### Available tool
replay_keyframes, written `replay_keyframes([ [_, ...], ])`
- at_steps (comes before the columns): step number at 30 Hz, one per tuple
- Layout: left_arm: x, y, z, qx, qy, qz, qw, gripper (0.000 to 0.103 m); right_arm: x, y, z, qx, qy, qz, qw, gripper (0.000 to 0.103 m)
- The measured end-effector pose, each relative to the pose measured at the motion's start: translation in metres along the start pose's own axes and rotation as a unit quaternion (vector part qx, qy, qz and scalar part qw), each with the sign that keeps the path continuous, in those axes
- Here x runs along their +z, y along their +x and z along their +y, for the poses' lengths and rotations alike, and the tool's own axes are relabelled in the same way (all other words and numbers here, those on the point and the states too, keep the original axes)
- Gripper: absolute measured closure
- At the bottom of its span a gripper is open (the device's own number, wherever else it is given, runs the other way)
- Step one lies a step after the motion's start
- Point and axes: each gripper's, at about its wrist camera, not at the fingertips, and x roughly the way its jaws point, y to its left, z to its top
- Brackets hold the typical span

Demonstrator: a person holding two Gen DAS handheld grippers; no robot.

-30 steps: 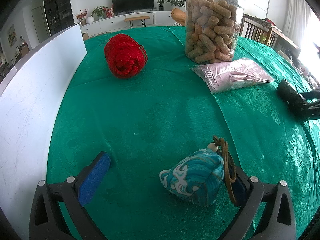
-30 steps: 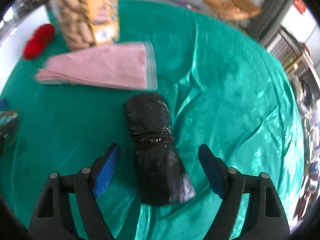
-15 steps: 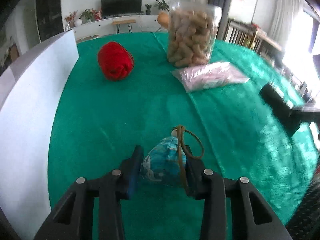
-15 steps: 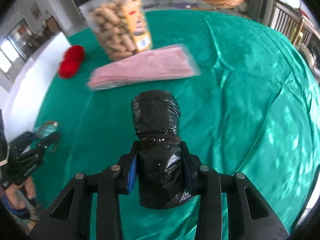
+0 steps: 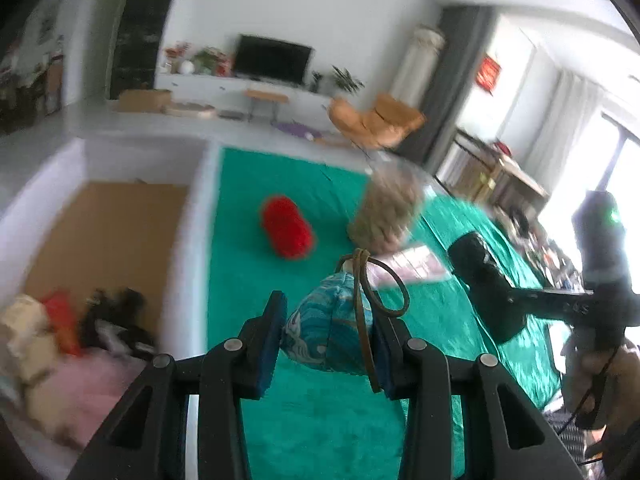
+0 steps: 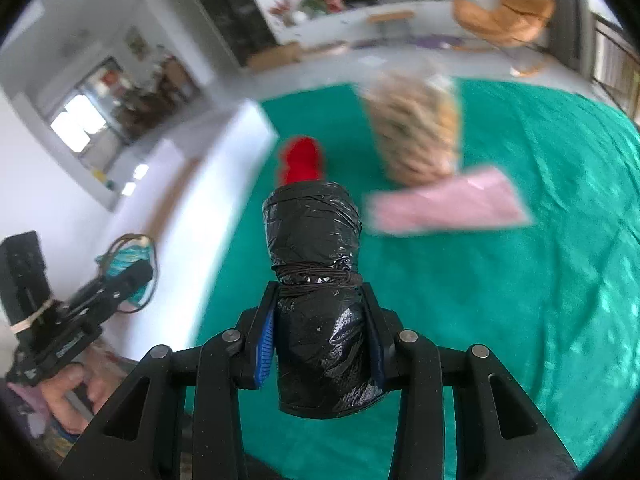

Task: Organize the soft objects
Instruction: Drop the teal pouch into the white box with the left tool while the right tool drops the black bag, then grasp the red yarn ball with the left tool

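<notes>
Clamping a blue wave-patterned pouch (image 5: 328,332) between its blue-padded fingers (image 5: 272,340), the left gripper (image 5: 326,344) holds it up in the air above the green-covered desk (image 5: 320,420). A brown leather cord (image 5: 370,300) loops off the pouch's top and hangs down over the right-hand finger. To the left of the desk stands a white-walled box (image 5: 200,240) with a cardboard-brown floor; a blurred heap of soft things (image 5: 60,340) in cream, red, black and pink lies in its near end. The pouch hangs just to the right of the box's wall, over the cloth rather than over the box.

The right gripper (image 6: 320,344) is closed tight on a black plastic-wrapped bundle (image 6: 316,280), its pads pressed into the lower half, just under a dark string tied round the bundle's waist. The bundle stands upright out of the fingers and is also off the desk. In the left wrist view the same bundle shows at the right, held level with the pouch and well apart from it.

Left lying on the cloth are a red ball of yarn (image 5: 286,232), a clear jar of tan peanut-shaped snacks (image 6: 416,140), and a flat pink packet (image 6: 448,208) just in front of the jar. The yarn sits near the box wall, apart from the jar. All three are blurred in both views.

In the right wrist view the person's left hand (image 6: 68,392) grips the handle of the left gripper at the lower left edge.
</notes>
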Motion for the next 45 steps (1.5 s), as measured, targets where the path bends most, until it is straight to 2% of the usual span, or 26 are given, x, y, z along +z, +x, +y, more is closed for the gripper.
replay_keyframes([
  [3, 0.015, -0.027, 0.036, 0.044, -0.005, -0.022, 0.9988, 0.064, 0.019, 0.006, 0.059, 0.050, -0.030, -0.008, 0.998, 0.063],
  [5, 0.022, -0.044, 0.074, 0.101, -0.011, -0.032, 0.9943, 0.064, 0.033, 0.019, 0.104, 0.088, -0.053, -0.004, 0.995, 0.063],
  [6, 0.023, -0.048, 0.086, 0.117, -0.016, -0.032, 0.9925, 0.063, 0.039, 0.026, 0.126, 0.105, -0.065, -0.002, 0.992, 0.063],
  [7, 0.023, -0.054, 0.109, 0.148, -0.026, -0.030, 0.9881, 0.062, 0.043, 0.034, 0.144, 0.117, -0.074, 0.000, 0.990, 0.063],
  [8, 0.022, -0.058, 0.124, 0.174, -0.032, -0.027, 0.9839, 0.057, 0.046, 0.044, 0.167, 0.131, -0.085, 0.004, 0.988, 0.063],
  [9, 0.020, -0.060, 0.139, 0.200, -0.040, -0.021, 0.9787, 0.042, 0.049, 0.055, 0.187, 0.149, -0.093, 0.009, 0.984, 0.062],
  [10, 0.016, -0.062, 0.162, 0.231, -0.056, -0.009, 0.9712, 0.012, 0.049, 0.064, 0.201, 0.165, -0.097, 0.013, 0.981, 0.056],
  [11, 0.012, -0.064, 0.174, 0.245, -0.071, -0.004, 0.9669, 0.003, 0.048, 0.076, 0.219, 0.182, -0.102, 0.018, 0.978, 0.048],
  [12, 0.006, -0.069, 0.191, 0.257, -0.098, -0.009, 0.9614, 0.000, 0.046, 0.085, 0.230, 0.190, -0.106, 0.026, 0.976, 0.028],
  [14, -0.006, -0.076, 0.215, 0.257, -0.145, -0.010, 0.9554, 0.000, 0.040, 0.101, 0.248, 0.182, -0.120, 0.043, 0.975, 0.027],
  [16, -0.015, -0.078, 0.224, 0.254, -0.170, -0.006, 0.9521, 0.000, 0.033, 0.106, 0.249, 0.168, -0.134, 0.036, 0.976, 0.028],
  [19, -0.022, -0.078, 0.221, 0.258, -0.179, -0.019, 0.9491, 0.000, 0.025, 0.104, 0.225, 0.125, -0.137, 0.013, 0.982, 0.028],
  [21, -0.022, -0.073, 0.212, 0.249, -0.178, -0.029, 0.9515, 0.000, 0.017, 0.102, 0.186, 0.079, -0.133, -0.009, 0.988, 0.028],
  [24, -0.018, -0.064, 0.184, 0.215, -0.160, -0.041, 0.9625, 0.000, 0.002, 0.108, 0.119, 0.000, -0.105, -0.022, 0.994, 0.028],
  [26, -0.011, -0.056, 0.147, 0.177, -0.131, -0.041, 0.9747, 0.000, -0.014, 0.113, 0.059, -0.059, -0.062, -0.011, 0.996, 0.028],
  [29, -0.007, -0.037, 0.087, 0.112, -0.080, -0.031, 0.9900, 0.000, -0.040, 0.109, -0.028, -0.137, 0.014, 0.003, 0.991, 0.028],
  [32, -0.015, -0.011, 0.022, 0.035, -0.033, 0.001, 0.9988, 0.000, -0.062, 0.091, -0.088, -0.200, 0.058, -0.012, 0.978, 0.028],
  [34, -0.028, 0.019, -0.021, -0.010, -0.004, 0.044, 0.9990, 0.000, -0.070, 0.080, -0.116, -0.230, 0.080, -0.025, 0.970, 0.028],
  [36, -0.043, 0.057, -0.051, -0.029, 0.019, 0.093, 0.9951, 0.000, -0.072, 0.076, -0.135, -0.246, 0.095, -0.036, 0.964, 0.028],
  [38, -0.056, 0.092, -0.065, -0.023, 0.031, 0.121, 0.9919, 0.000, -0.071, 0.078, -0.145, -0.253, 0.098, -0.045, 0.961, 0.028],
  [39, -0.064, 0.116, -0.071, -0.007, 0.038, 0.137, 0.9899, 0.000, -0.073, 0.076, -0.148, -0.253, 0.096, -0.050, 0.962, 0.028],
  [40, -0.066, 0.128, -0.072, 0.001, 0.041, 0.139, 0.9894, 0.000, -0.074, 0.076, -0.149, -0.254, 0.094, -0.052, 0.961, 0.028],
  [43, -0.071, 0.171, -0.078, 0.058, 0.069, 0.131, 0.9872, 0.000, -0.083, 0.072, -0.157, -0.265, 0.078, -0.057, 0.959, 0.028],
  [45, -0.073, 0.184, -0.079, 0.079, 0.084, 0.127, 0.9852, 0.000, -0.086, 0.075, -0.155, -0.276, 0.064, -0.056, 0.957, 0.028],
])
